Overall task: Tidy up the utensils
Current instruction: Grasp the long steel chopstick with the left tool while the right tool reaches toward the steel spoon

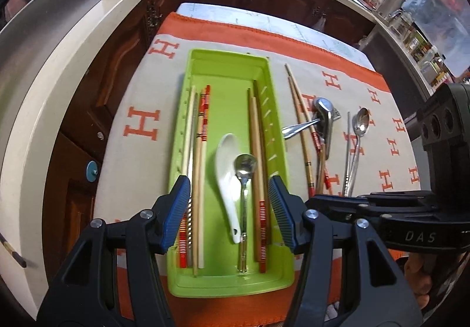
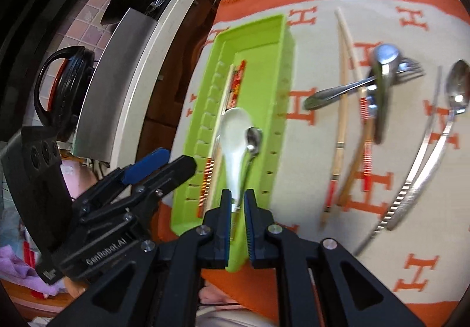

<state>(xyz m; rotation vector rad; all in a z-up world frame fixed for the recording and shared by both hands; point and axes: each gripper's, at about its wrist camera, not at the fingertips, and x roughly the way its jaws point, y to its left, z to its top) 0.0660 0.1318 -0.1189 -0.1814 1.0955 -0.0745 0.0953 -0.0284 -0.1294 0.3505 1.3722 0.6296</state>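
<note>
A green tray (image 1: pixel 226 55) (image 2: pixel 255 24) lies lengthwise on the cloth. In it are a white ceramic spoon (image 1: pixel 227 180) (image 2: pixel 235 133), a small metal spoon (image 1: pixel 245 164) (image 2: pixel 254 137) and chopsticks along both long walls. My left gripper (image 1: pixel 230 209) (image 2: pixel 177 159) hovers open over the tray's near half, holding nothing. My right gripper (image 2: pixel 238 206) hangs above the tray's near right corner. Its jaws stand a narrow gap apart and the small spoon's handle shows through the gap below. In the left wrist view only its black body (image 1: pixel 411 227) shows.
Right of the tray on the H-patterned cloth (image 1: pixel 141 124) lie wooden chopsticks (image 1: pixel 299 118) (image 2: pixel 342 92), a fork (image 2: pixel 337 92) under a large steel spoon (image 1: pixel 324 109) (image 2: pixel 384 62), another spoon (image 1: pixel 361 121) (image 2: pixel 458 89) and metal chopsticks (image 2: pixel 417 168). A white counter (image 1: pixel 58 68) curves around the left.
</note>
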